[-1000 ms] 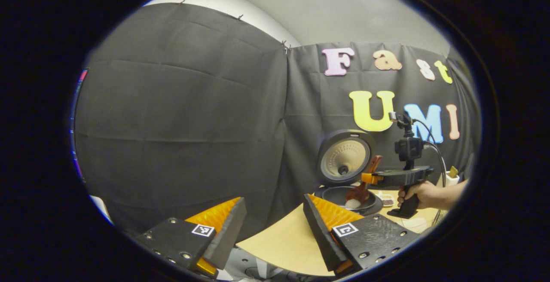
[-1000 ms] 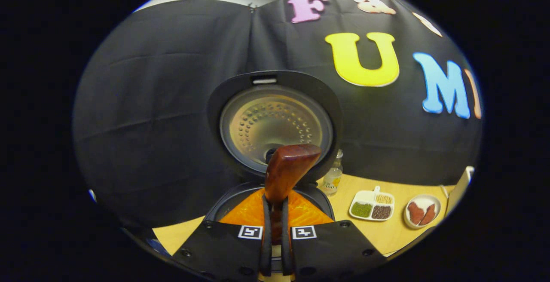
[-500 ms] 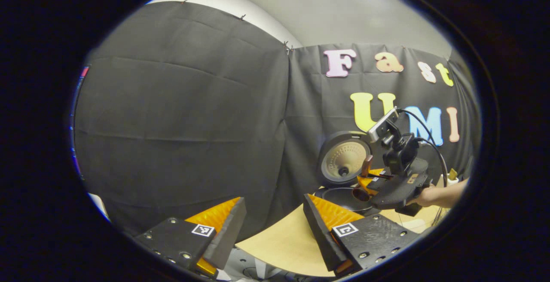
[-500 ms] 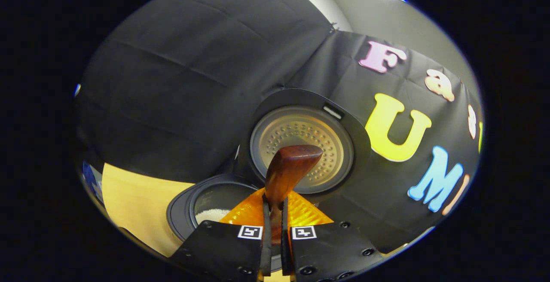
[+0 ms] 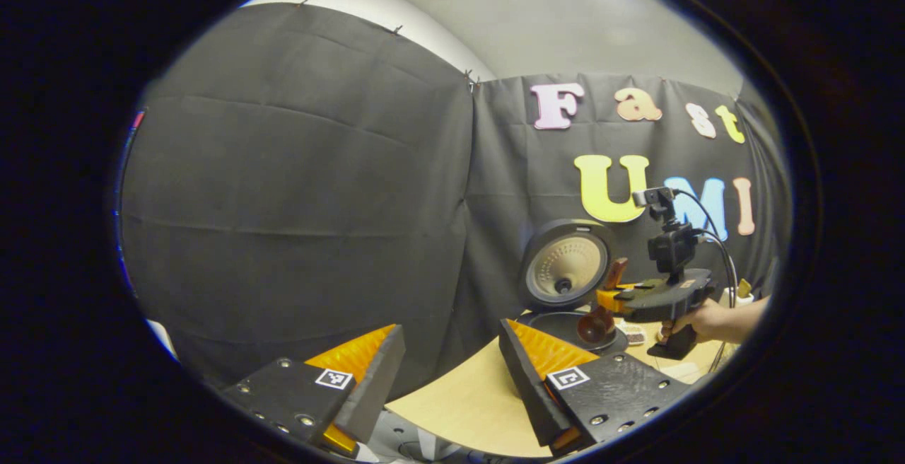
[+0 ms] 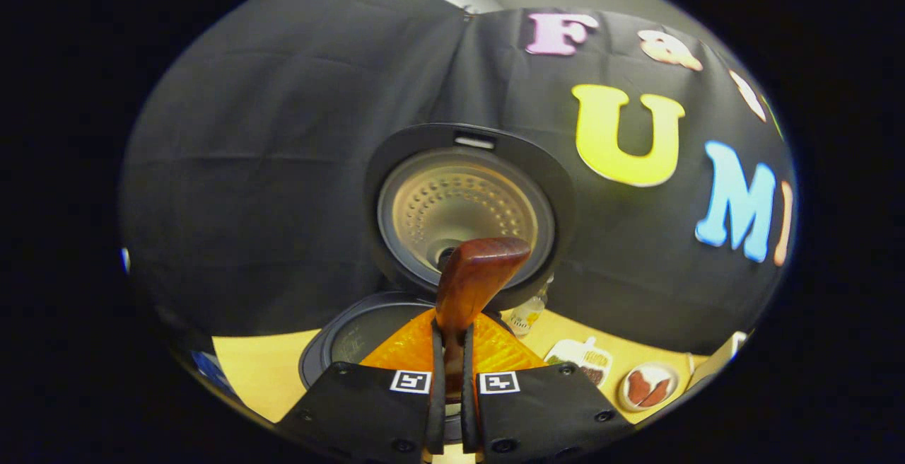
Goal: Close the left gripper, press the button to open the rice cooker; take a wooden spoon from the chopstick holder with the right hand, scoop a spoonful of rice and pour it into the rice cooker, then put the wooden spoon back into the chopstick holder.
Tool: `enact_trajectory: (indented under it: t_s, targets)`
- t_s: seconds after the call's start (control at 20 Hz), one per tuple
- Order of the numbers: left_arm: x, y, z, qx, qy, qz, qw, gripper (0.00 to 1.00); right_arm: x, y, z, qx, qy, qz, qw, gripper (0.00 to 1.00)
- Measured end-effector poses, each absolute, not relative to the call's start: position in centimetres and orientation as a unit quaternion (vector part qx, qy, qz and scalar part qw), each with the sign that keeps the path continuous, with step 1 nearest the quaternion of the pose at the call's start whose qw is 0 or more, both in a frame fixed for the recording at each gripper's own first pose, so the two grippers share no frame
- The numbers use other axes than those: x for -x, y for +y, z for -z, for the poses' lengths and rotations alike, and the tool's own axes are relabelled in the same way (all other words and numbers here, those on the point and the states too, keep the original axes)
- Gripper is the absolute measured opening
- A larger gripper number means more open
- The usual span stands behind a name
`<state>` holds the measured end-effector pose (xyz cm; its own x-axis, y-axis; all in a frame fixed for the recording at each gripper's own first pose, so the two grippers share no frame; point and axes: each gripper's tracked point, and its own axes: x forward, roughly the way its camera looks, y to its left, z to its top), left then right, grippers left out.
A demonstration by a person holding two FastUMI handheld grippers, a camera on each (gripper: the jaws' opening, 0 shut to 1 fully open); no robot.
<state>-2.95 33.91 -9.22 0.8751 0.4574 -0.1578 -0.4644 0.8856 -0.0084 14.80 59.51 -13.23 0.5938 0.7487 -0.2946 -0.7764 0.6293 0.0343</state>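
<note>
— Since half a second ago the right tongs (image 6: 450, 407) have rolled back level, and the wooden spoon (image 6: 472, 281) with them, haven't they?

— Yes. They pinch the spoon by its handle, both fingers pressed against it. In the left gripper view the spoon (image 5: 601, 312) hangs bowl-down over the near rim of the rice cooker (image 5: 565, 312).

— Is the cooker open?

— Its lid (image 6: 466, 213) stands upright at the far side, inner face toward the tongs. The pot (image 6: 353, 340) shows below and left of the spoon in the right gripper view.

— And the left tongs (image 5: 452, 365)?

— Spread wide, gripping nothing, held near the left edge of the surface (image 5: 466, 397), well apart from the cooker.

— What else is around?

— A hand (image 5: 696, 320) holds the right tongs (image 5: 609, 299) from the right. Farther right on the surface (image 6: 254, 372) sit a small bottle (image 6: 524, 315), a divided tray (image 6: 583, 359) and a round dish (image 6: 647, 386).
</note>
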Motion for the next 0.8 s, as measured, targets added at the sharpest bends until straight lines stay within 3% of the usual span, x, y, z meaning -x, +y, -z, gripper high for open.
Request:
enact_trajectory:
  t_s: [0.2, 0.55, 0.8]
  targets:
    - [1.6, 32.9, 8.9, 0.021, 0.072, -0.223, 0.972, 0.82, -15.7, 58.1, 12.8, -0.044, 0.195, -0.412, 0.889, 0.07]
    - [-0.4, 31.3, 8.0, 0.016, 0.066, -0.197, 0.978, 0.82, -17.0, 55.7, 11.4, -0.219, 0.278, -0.38, 0.855, 0.11]
    - [-2.2, 29.5, 7.3, 0.015, 0.06, -0.174, 0.983, 0.82, -18.3, 51.5, 10.3, -0.271, 0.282, -0.348, 0.852, 0.07]
